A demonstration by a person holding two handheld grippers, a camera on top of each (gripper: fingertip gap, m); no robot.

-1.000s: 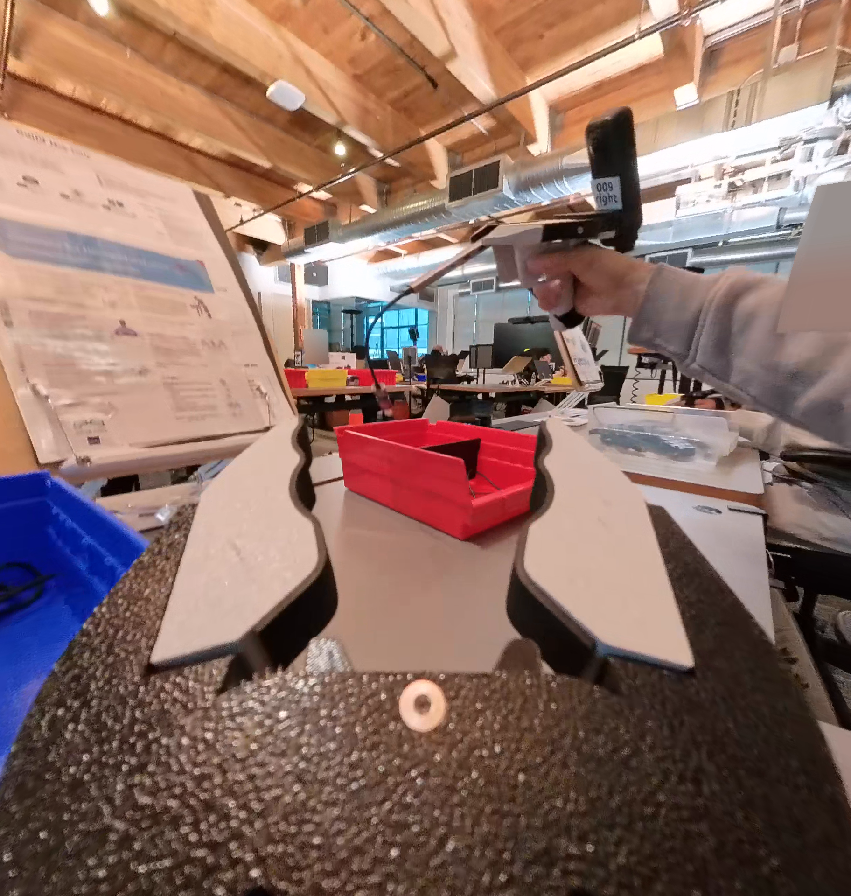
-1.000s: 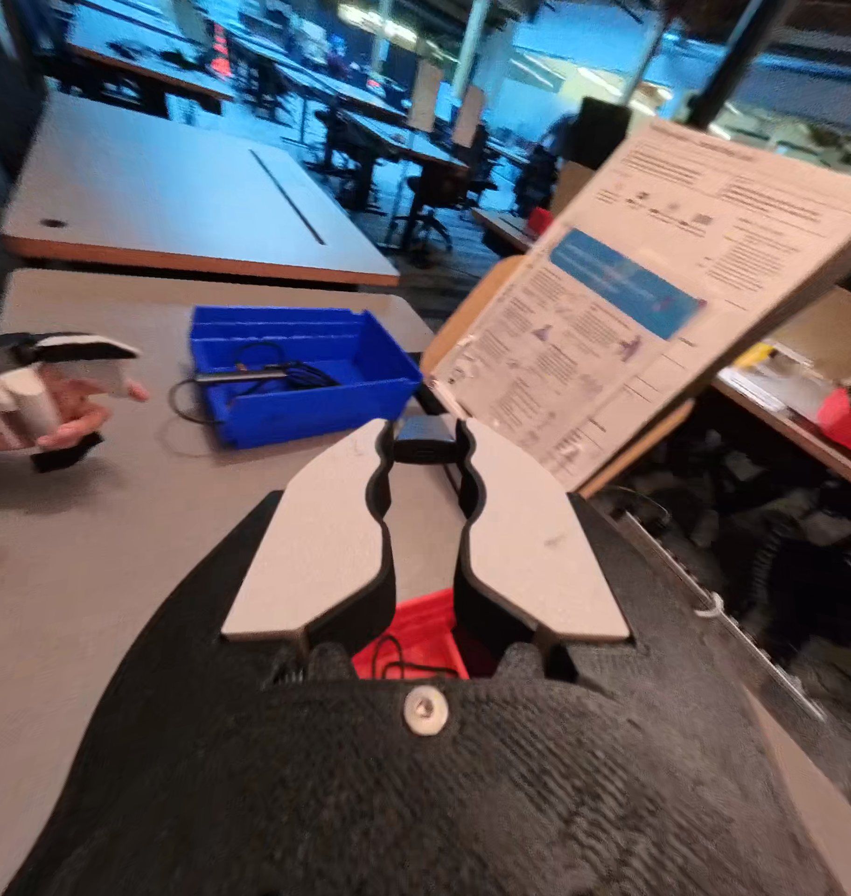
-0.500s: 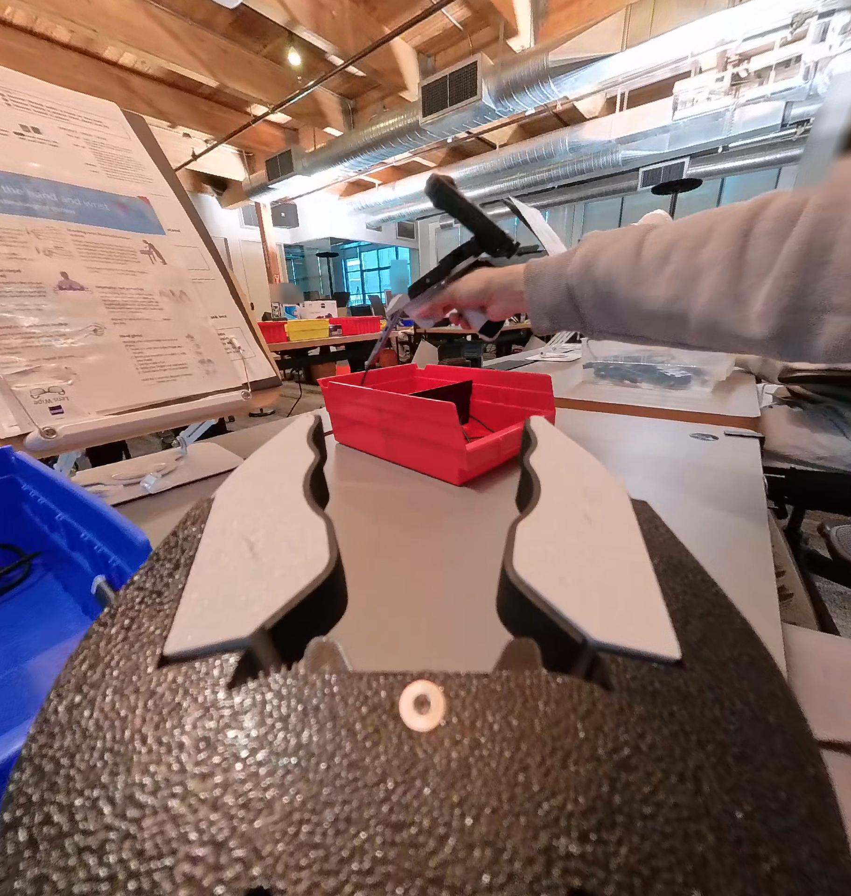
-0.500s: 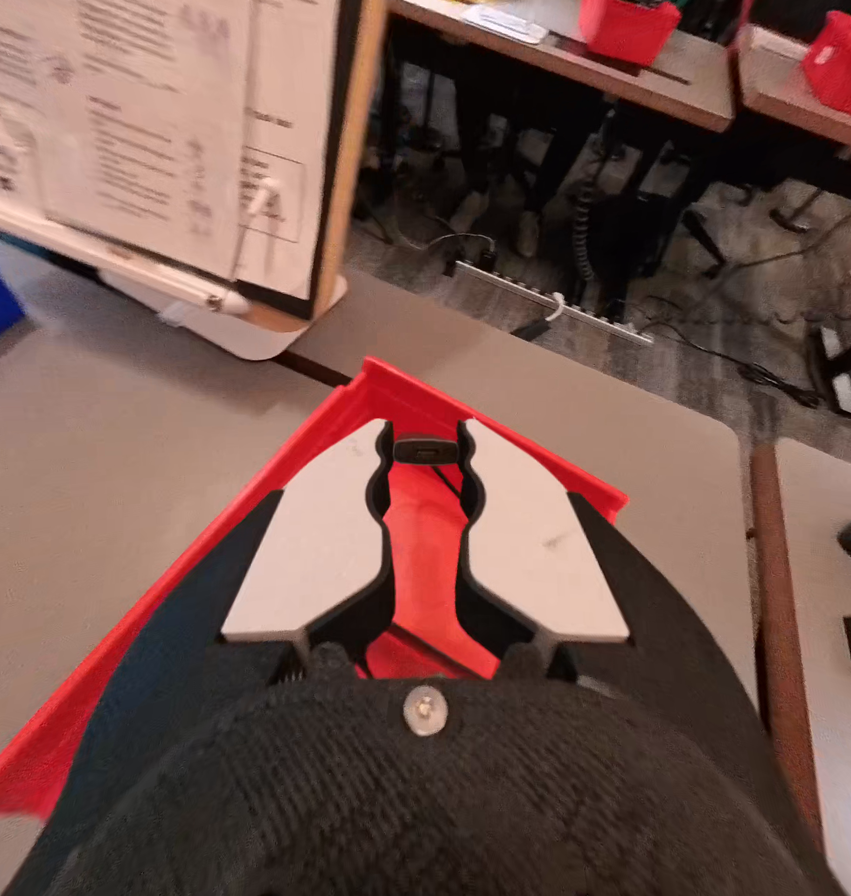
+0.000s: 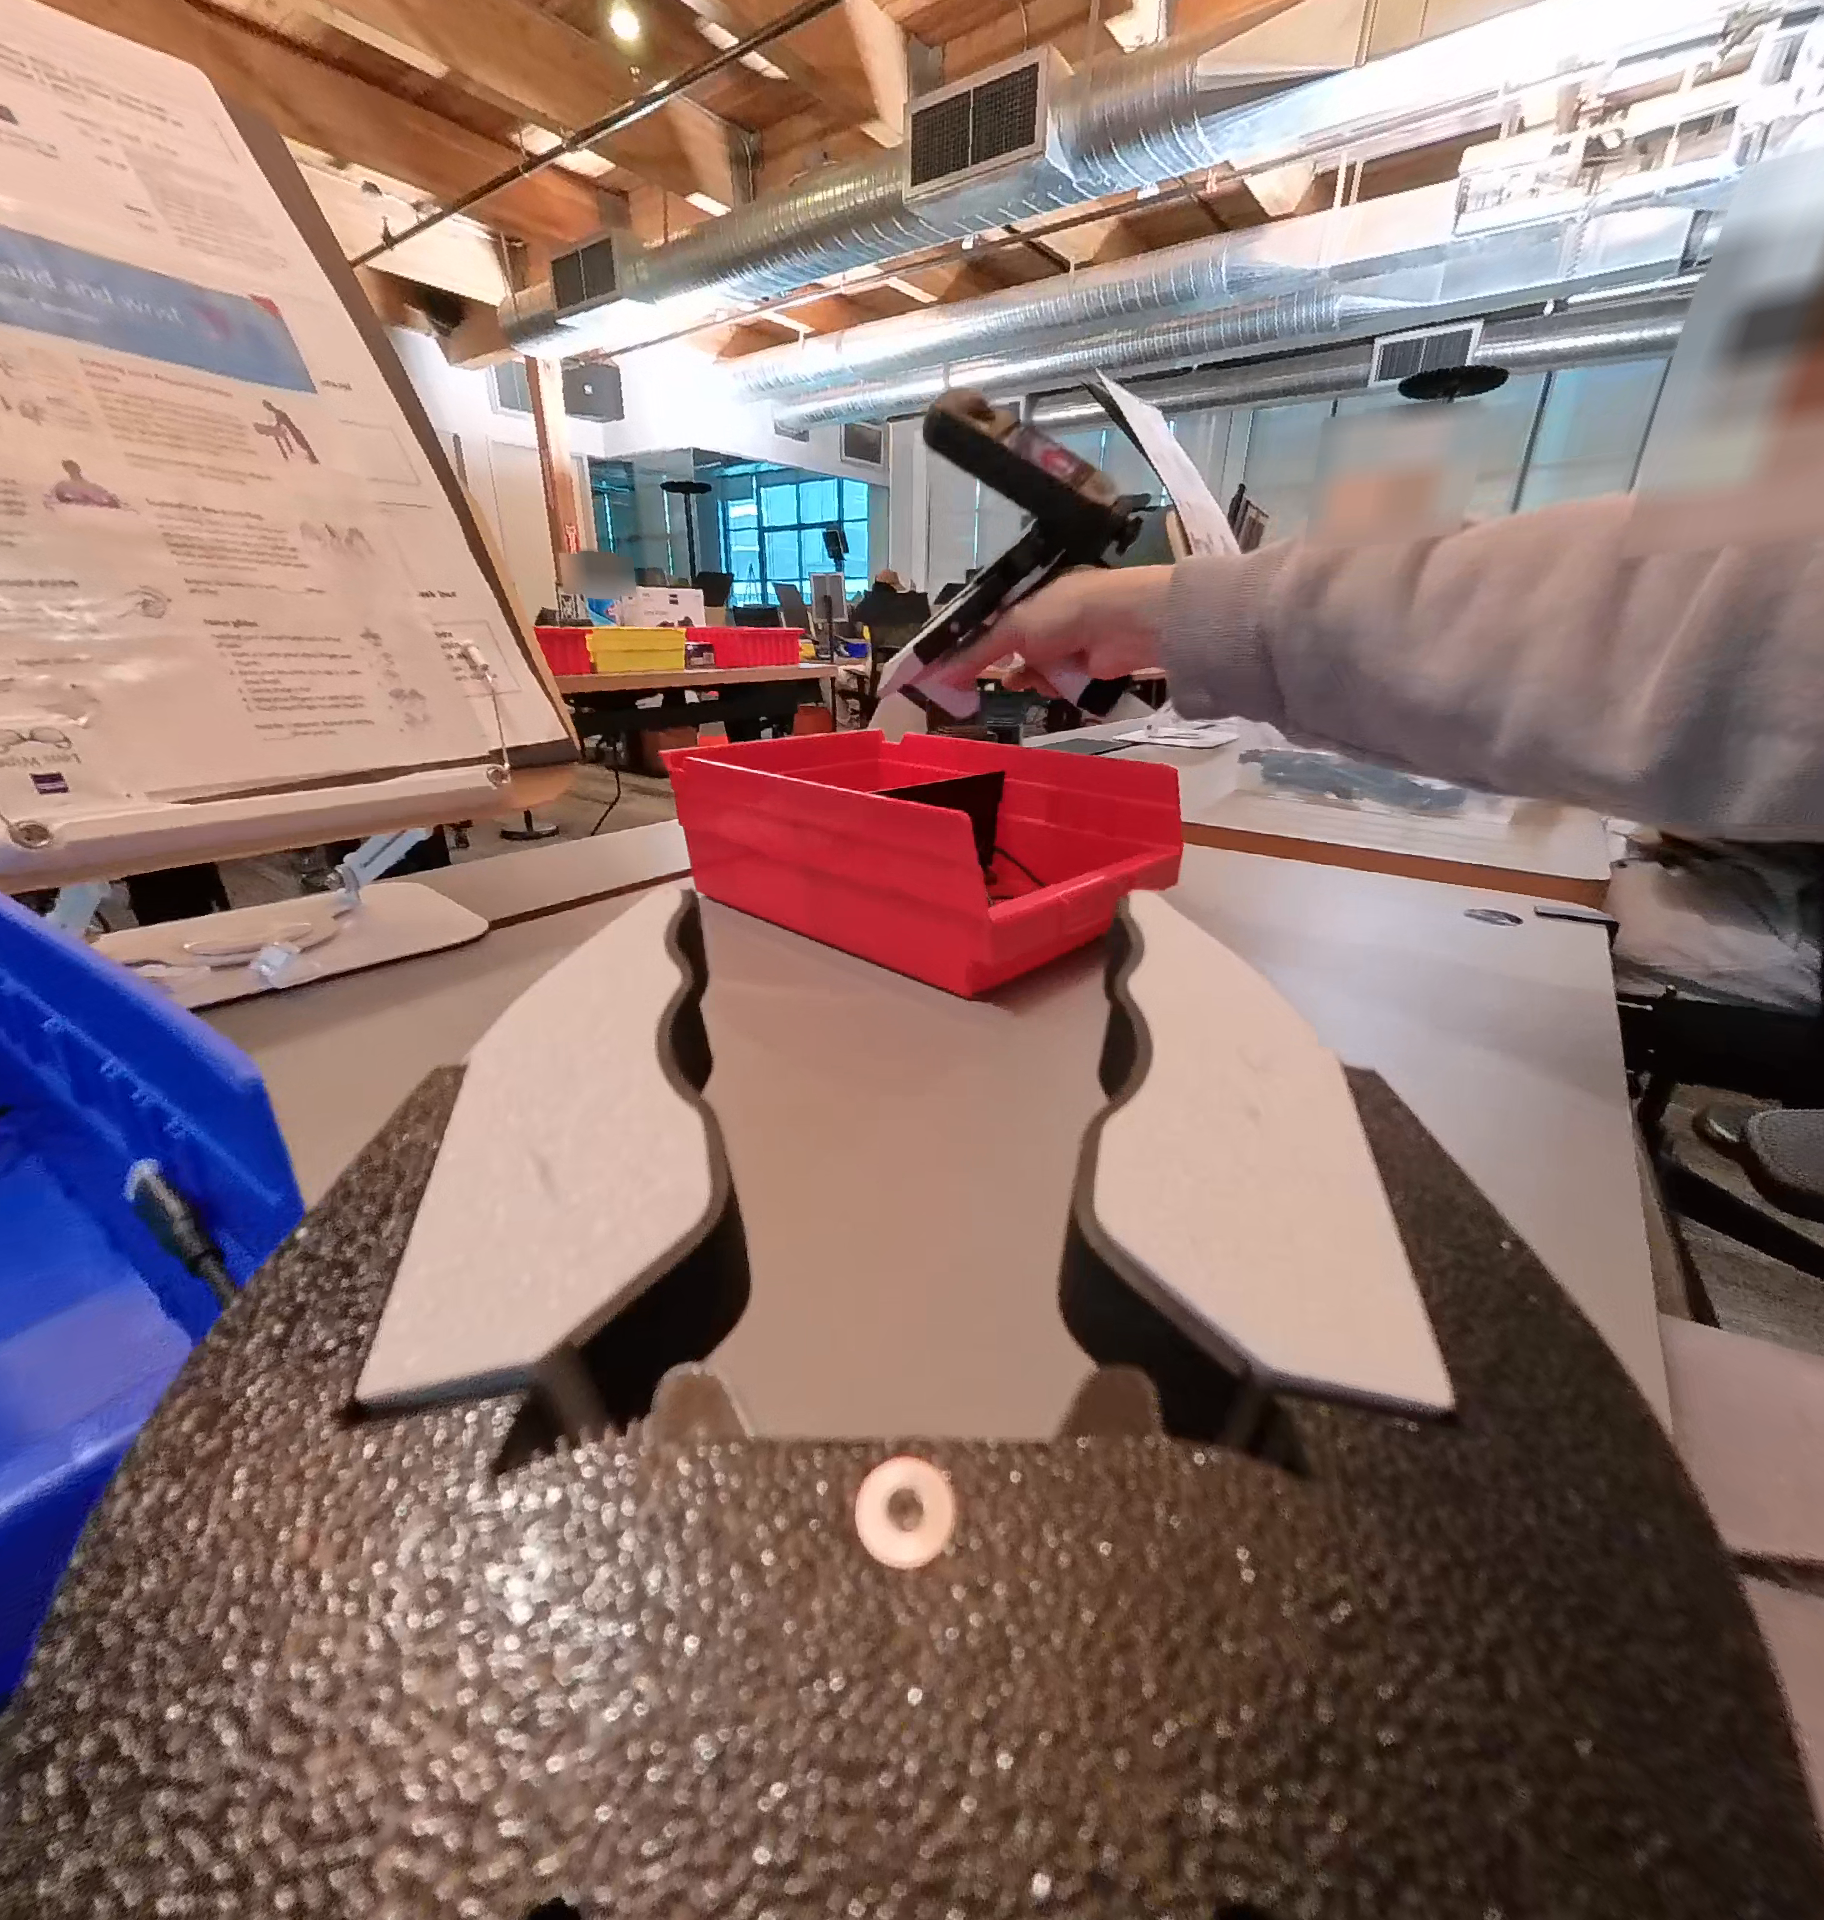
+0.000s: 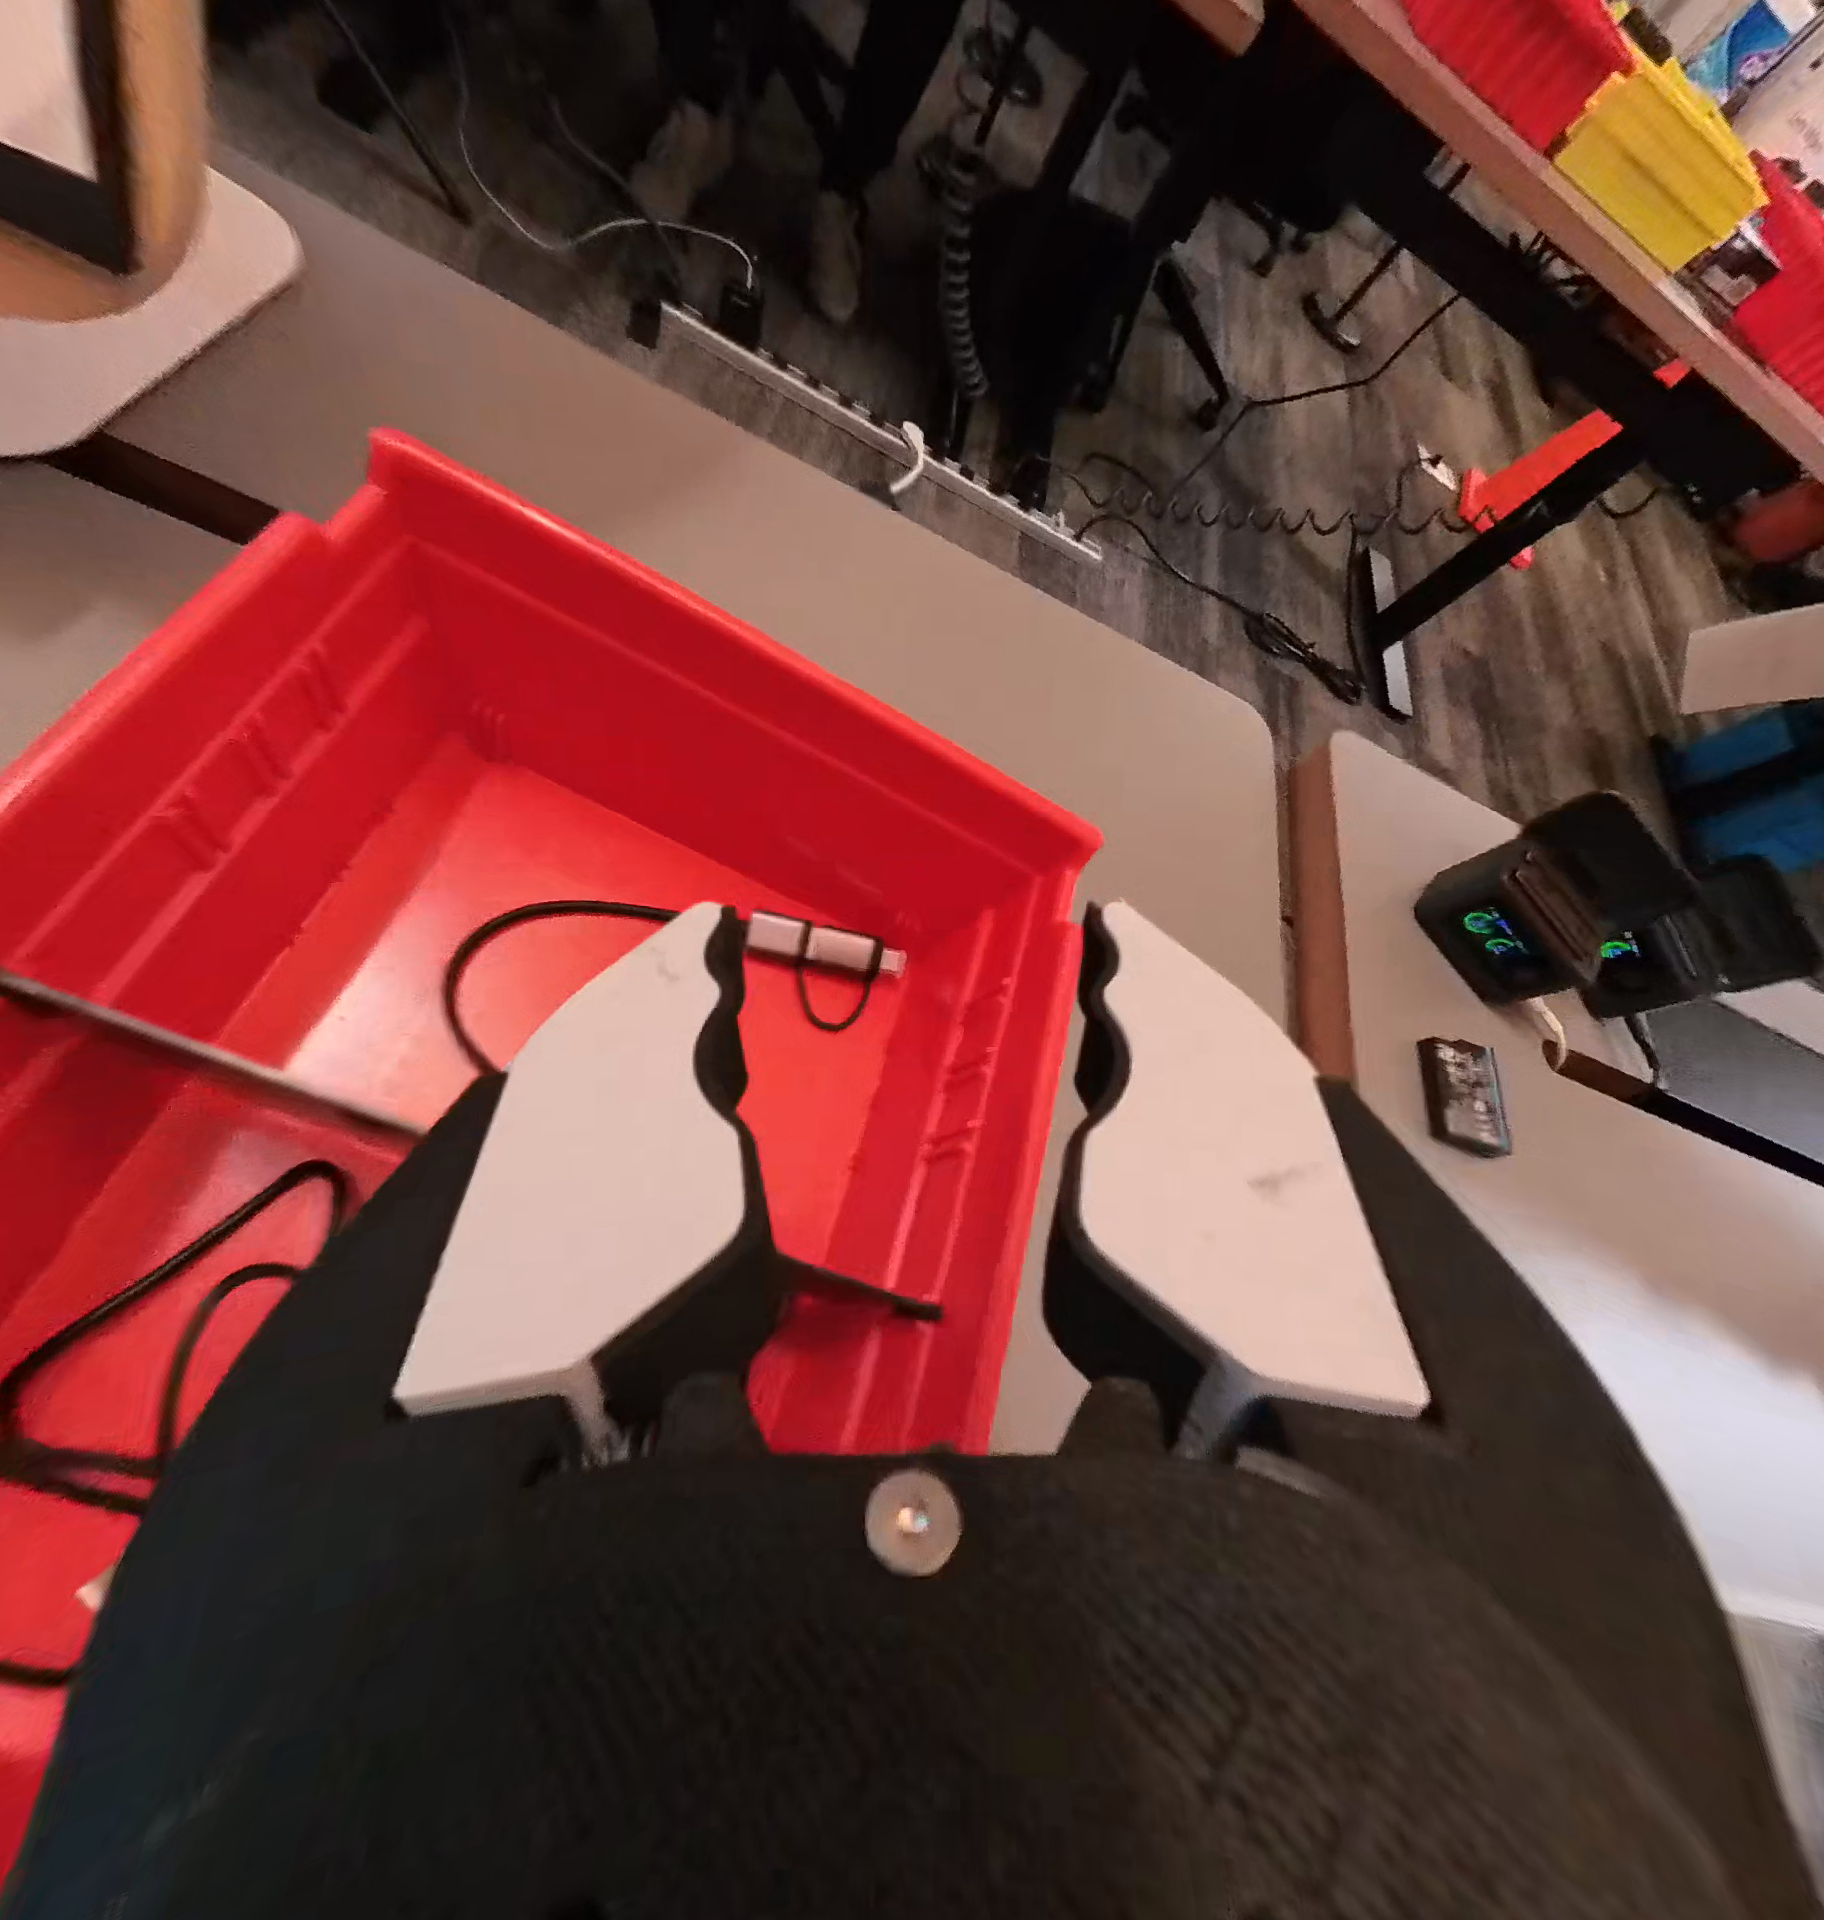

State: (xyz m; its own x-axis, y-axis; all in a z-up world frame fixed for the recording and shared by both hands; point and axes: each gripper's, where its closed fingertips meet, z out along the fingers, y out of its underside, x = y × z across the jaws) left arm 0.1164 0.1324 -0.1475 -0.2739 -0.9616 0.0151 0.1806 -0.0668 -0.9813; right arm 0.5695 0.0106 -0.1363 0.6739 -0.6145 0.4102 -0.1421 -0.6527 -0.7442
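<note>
Red bin is parked on the grey table, with a black cable and its silver plug lying inside. Right gripper is held spread wide and empty over the bin's corner. Left gripper is also gaped, nothing pinched, next to a blue bin.

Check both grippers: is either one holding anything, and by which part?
Nothing is held. The left gripper is open over bare table. The right gripper is open above the red bin, with the cable lying loose inside.

glossy red plastic bin on smooth matt table.
</note>
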